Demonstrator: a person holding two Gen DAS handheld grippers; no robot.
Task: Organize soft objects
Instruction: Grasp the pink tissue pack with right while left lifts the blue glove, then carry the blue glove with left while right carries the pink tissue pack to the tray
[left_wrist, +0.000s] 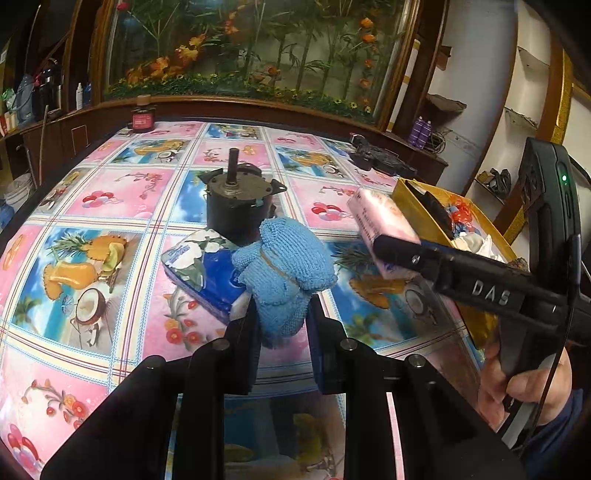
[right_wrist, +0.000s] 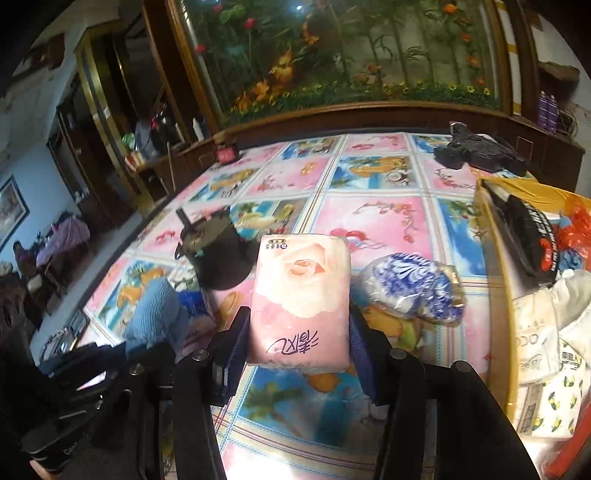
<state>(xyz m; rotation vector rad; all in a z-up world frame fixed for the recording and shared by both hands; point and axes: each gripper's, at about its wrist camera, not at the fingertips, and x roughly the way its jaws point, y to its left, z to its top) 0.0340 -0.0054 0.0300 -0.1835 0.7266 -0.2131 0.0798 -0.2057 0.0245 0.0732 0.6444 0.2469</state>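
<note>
My left gripper (left_wrist: 282, 317) is shut on a blue knitted cloth bundle (left_wrist: 284, 266) and holds it above the table; the bundle also shows in the right wrist view (right_wrist: 155, 310). My right gripper (right_wrist: 297, 332) is shut on a pink tissue pack (right_wrist: 301, 299), which also shows in the left wrist view (left_wrist: 384, 229) next to the yellow box (left_wrist: 413, 195). A blue and white tissue pack (left_wrist: 199, 273) lies on the table behind the cloth. A blue-patterned plastic bag (right_wrist: 410, 288) lies right of the pink pack.
A black motor with a shaft (left_wrist: 234, 203) stands mid-table, also in the right wrist view (right_wrist: 218, 254). The yellow box (right_wrist: 495, 273) at the right holds several soft items. A black device (right_wrist: 480, 151) lies at the back right. A dark jar (left_wrist: 143, 119) stands at the far edge.
</note>
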